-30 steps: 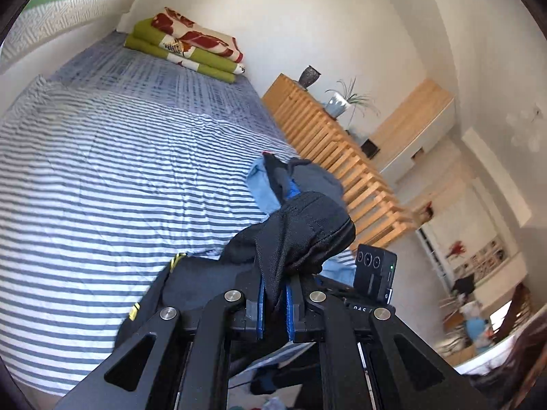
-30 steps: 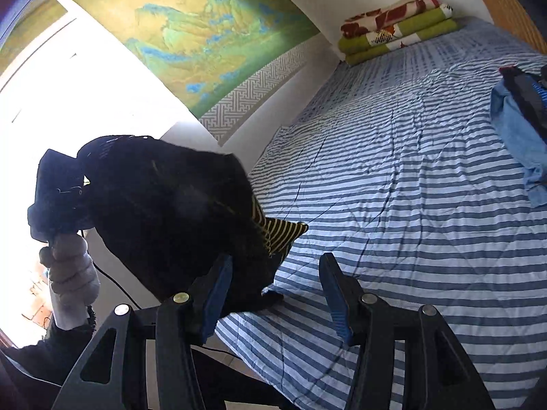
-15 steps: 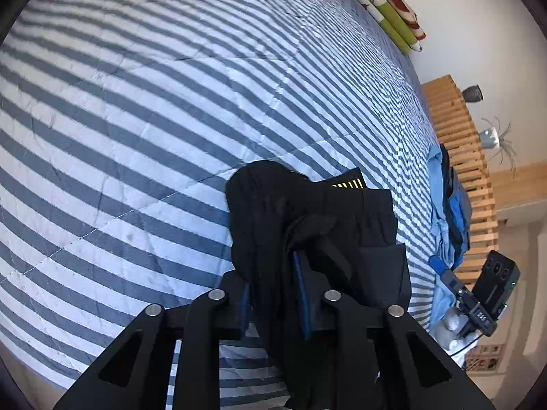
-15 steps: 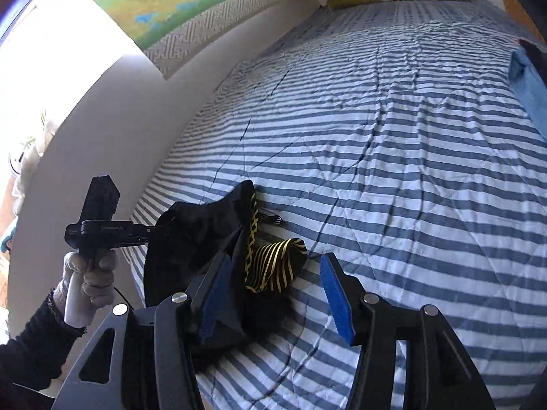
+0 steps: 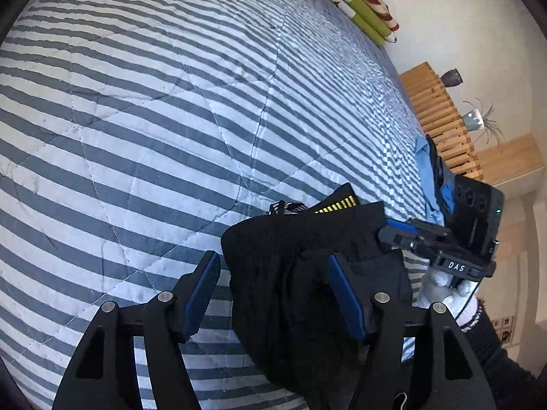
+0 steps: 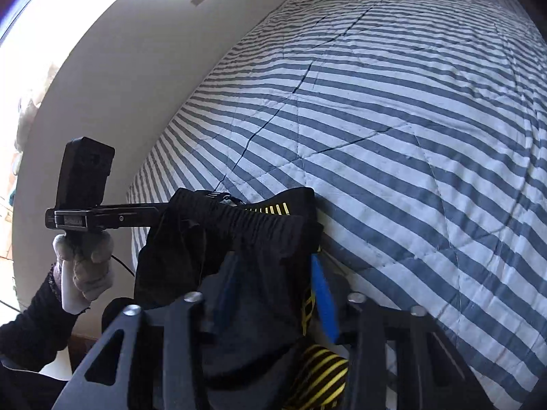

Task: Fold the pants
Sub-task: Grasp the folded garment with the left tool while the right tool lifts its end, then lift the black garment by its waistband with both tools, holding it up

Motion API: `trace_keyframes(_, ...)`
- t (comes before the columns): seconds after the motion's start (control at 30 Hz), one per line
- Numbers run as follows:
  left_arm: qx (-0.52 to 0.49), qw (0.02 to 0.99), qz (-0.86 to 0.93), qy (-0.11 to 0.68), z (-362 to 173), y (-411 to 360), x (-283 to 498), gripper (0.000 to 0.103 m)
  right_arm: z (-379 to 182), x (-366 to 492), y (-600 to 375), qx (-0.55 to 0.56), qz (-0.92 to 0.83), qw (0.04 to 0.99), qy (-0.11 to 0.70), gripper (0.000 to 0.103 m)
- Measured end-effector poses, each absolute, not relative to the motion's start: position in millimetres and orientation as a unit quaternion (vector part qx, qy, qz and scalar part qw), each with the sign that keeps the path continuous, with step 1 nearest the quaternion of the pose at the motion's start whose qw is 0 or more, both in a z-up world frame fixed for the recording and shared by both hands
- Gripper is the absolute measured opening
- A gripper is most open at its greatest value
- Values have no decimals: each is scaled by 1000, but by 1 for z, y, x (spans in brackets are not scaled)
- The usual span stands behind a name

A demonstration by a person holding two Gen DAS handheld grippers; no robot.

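Black pants (image 6: pixel 239 246) hide right tool (image 6: pixel 273 294) fingers; grip unclear.

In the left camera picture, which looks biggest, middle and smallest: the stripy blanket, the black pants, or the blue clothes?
1. The stripy blanket fills most of the picture.
2. The black pants come next, though they lie right by the camera, which makes them look bigger.
3. The blue clothes look smallest, but they are farther away.

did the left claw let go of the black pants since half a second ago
Yes. The left claw was clamped on the black pants half a second ago; now it is spread open, with the pants lying on the striped bedcover. The right claw grips them.
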State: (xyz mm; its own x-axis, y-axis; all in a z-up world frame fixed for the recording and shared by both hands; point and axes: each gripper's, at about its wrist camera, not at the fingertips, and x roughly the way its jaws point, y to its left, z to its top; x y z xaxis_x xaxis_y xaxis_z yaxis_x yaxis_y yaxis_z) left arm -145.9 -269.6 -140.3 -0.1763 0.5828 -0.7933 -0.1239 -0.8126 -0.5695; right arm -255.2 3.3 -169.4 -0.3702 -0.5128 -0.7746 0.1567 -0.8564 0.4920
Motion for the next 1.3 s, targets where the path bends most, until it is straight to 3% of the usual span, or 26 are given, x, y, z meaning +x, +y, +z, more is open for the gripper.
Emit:
trace_keyframes(0.03,-600,232,743,-186,-144,-268,-145,40,-165,-256,-2,519,-814,210,-159,7)
trace_keyframes(0.07,-600,226,745,-184,-147,-269,-144,35,-156,-255,-6,509,-822,212,-142,6)
trace_keyframes(0.23,-583,218,756,-203,-145,-286,-132,33,-140,-272,-28,500,-838,207,-65,5)
trace_keyframes(0.27,-583,218,755,-207,-152,-283,-136,34,-150,-279,-32,519,-829,201,-58,5)
trace_keyframes(0.33,-588,218,748,-217,-153,-287,-139,61,-162,-281,-35,538,-823,180,-27,5)
trace_keyframes(0.37,-583,216,752,-219,-153,-287,-142,66,-162,-279,-32,541,-822,175,-21,6)
trace_keyframes(0.4,-578,216,755,-223,-152,-289,-145,69,-162,-278,-29,543,-822,169,-25,9)
trace_keyframes(0.47,-583,223,742,-243,-156,-290,-154,70,-162,-277,-21,546,-818,173,-53,28)
trace_keyframes(0.5,-589,227,731,-260,-161,-290,-159,70,-161,-277,-15,545,-816,179,-72,49)
trace_keyframes(0.53,-594,232,722,-269,-166,-288,-163,68,-161,-279,-11,546,-812,188,-89,62)
trace_keyframes(0.57,-597,232,720,-268,-170,-285,-167,64,-164,-282,-10,549,-807,193,-101,62)
trace_keyframes(0.6,-599,228,721,-261,-173,-281,-169,50,-168,-287,-9,552,-804,194,-112,62)
trace_keyframes(0.63,-602,227,720,-259,-174,-280,-171,42,-174,-292,-8,557,-797,198,-124,62)
trace_keyframes(0.67,-602,229,719,-262,-175,-279,-173,42,-182,-296,-8,566,-787,202,-140,61)
trace_keyframes(0.8,-602,228,725,-246,-172,-275,-172,35,-184,-297,-15,562,-777,226,-173,20)
trace_keyframes(0.83,-600,230,729,-238,-169,-273,-171,30,-179,-294,-16,555,-779,229,-179,15)
trace_keyframes(0.9,-590,232,739,-229,-158,-268,-168,23,-165,-288,-18,539,-787,238,-184,13)
trace_keyframes(1.07,-541,245,774,-221,-93,-268,-155,21,-101,-264,-17,475,-827,244,-177,11)
trace_keyframes(1.3,-422,317,833,-167,60,-243,-127,21,36,-207,5,336,-898,231,-164,11)
